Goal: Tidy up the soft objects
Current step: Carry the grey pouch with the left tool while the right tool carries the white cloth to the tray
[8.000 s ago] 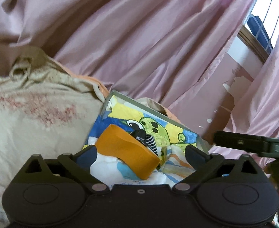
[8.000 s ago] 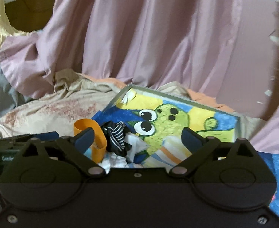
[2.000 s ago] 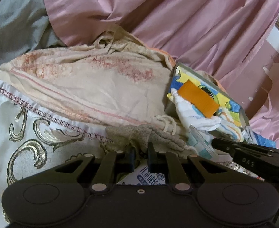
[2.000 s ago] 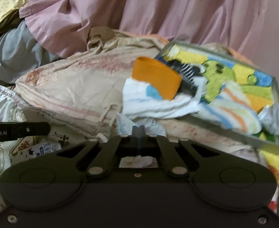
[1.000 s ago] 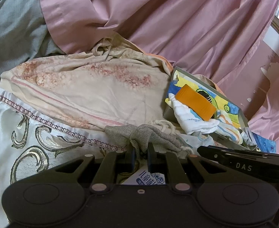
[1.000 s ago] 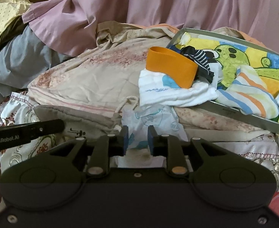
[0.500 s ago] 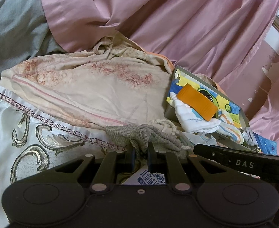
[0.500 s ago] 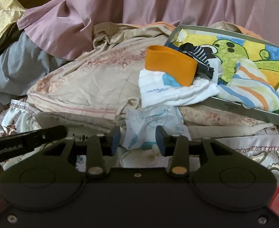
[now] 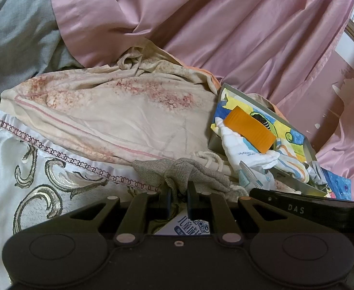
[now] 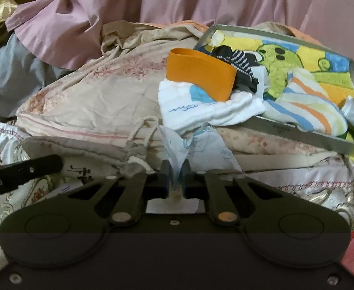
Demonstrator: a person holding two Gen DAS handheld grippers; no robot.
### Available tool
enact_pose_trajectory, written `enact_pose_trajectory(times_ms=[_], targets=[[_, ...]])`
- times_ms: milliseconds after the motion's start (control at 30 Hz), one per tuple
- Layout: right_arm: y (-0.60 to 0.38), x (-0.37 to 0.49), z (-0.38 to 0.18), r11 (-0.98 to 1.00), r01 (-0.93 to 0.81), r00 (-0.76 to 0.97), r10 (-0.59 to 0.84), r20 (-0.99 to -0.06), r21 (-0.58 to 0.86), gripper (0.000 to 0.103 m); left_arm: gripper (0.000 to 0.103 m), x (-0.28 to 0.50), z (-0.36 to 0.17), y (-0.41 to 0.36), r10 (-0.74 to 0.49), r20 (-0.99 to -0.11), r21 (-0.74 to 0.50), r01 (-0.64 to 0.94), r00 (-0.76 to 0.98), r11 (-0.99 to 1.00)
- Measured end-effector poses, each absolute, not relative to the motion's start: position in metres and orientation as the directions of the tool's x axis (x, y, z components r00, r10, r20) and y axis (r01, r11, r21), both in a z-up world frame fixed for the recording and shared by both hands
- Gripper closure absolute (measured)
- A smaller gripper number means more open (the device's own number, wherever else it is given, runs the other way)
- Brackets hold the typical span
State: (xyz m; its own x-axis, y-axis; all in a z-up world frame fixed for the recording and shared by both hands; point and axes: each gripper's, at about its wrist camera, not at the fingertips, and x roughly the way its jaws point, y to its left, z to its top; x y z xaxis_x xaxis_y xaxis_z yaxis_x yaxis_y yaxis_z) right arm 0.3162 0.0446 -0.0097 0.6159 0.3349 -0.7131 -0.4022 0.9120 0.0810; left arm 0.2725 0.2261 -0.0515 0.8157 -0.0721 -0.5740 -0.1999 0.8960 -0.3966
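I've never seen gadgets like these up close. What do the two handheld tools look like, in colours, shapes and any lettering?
Both are matte black plastic. The left tool has a wide rounded body with two round raised discs, silver pivot pins, angled linkage bars and two short dark fingers. The right tool is built the same, with blue-padded fingers and one copper-coloured pin. Seen from the opposite camera, one shows "DAS" on its side; the other shows lettering ending in "AI".

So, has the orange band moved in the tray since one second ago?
No. The orange band lies as before on the white cloth at the tray's corner.

Grey drawstring pouch (image 9: 184, 171), bunched, near centre, pale printed cloth (image 10: 196, 145), pinched upright, just right of it, orange band (image 10: 200, 75) atop white towel (image 10: 208, 106) at tray's (image 10: 297, 133) near-left corner.
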Motion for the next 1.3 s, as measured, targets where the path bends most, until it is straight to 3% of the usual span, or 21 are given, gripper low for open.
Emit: enact_pose_trajectory(times_ms=[233, 633, 1000, 1300], targets=[[0.033, 0.299, 0.012, 0.903, -0.428, 0.673, 0.352, -0.651, 0.045, 0.102, 0.091, 0.266, -0.041, 0.226, -0.065, -0.518, -0.406, -0.179, 0.853, 0.896], [-0.015, 0.296, 0.055, 0.905, -0.426, 0.769, 0.362, -0.527, 0.0, 0.102, 0.091, 0.271, -0.012, 0.21, -0.074, -0.303, -0.44, -0.07, 0.95, 0.896], [-0.028, 0.347, 0.028, 0.912, -0.411, 0.764, 0.358, -0.537, 0.024, 0.101, 0.091, 0.35, -0.025, 0.18, -0.131, -0.302, -0.428, -0.012, 0.944, 0.904], [-0.049, 0.407, 0.005, 0.927, -0.375, 0.739, 0.314, -0.596, 0.025, 0.101, 0.091, 0.43, -0.039, 0.16, -0.178, -0.402, -0.388, 0.009, 0.898, 0.922]])
